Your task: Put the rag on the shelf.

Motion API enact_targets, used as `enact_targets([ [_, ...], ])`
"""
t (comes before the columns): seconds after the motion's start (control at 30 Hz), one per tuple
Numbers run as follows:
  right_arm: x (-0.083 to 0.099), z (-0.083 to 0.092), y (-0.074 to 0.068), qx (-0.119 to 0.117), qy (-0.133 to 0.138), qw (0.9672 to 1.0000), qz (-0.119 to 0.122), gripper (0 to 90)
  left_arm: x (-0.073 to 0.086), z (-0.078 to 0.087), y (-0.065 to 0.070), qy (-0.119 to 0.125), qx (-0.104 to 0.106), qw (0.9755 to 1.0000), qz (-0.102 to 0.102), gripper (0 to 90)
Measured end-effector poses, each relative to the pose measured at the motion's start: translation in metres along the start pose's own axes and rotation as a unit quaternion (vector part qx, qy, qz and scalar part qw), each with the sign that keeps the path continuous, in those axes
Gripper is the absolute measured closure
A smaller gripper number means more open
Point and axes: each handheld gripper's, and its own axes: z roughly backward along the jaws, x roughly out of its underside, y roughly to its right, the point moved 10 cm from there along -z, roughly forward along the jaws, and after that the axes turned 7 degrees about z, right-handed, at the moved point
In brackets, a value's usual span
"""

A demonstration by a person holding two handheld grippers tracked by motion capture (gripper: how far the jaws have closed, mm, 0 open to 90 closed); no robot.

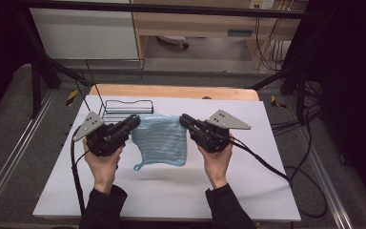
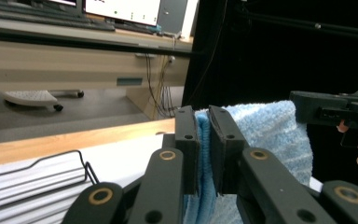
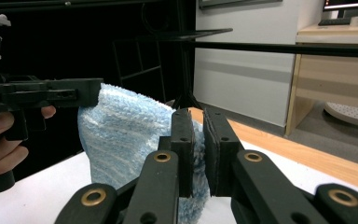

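One light blue knitted cloth [image 1: 161, 140] is recorded, roughly square, with a ribbed, fuzzy weave and a small hanging loop at its lower left corner. It is held in the air above the bench [image 1: 228, 191], stretched between two grippers, with its lower edge hanging free. The bench top is covered by one flat white sheet, and a strip of pale wood is seen along its far edge.

Two black two-jaw grippers are counted, each carried in one hand and each topped by one grey three-cornered plate. The left gripper [image 1: 134, 120] has its jaws pinching the upper left corner of the cloth; in the left gripper view the blue fabric [image 2: 265, 135] is seen pressed between the flat black pads. The right gripper [image 1: 185, 119] has its jaws pinching the upper right corner in the same way, as seen in the right gripper view.

One thin black wire rack [image 1: 124, 106], rectangular in outline, lies on the bench behind the cloth.
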Motion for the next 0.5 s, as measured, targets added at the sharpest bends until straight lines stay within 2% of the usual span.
enact_targets([
  [0.3, -0.018, -0.006, -0.003, 0.002, 0.013, 0.9998, 0.014, 83.8, -0.021, 0.002, -0.004, 0.018, 0.002, 0.9998, 0.003, 82.4],
  [0.5, -0.035, -0.009, -0.006, 0.007, 0.025, 0.9993, 0.026, 83.8, -0.036, 0.004, -0.006, 0.036, 0.004, 0.9994, 0.003, 82.4],
])
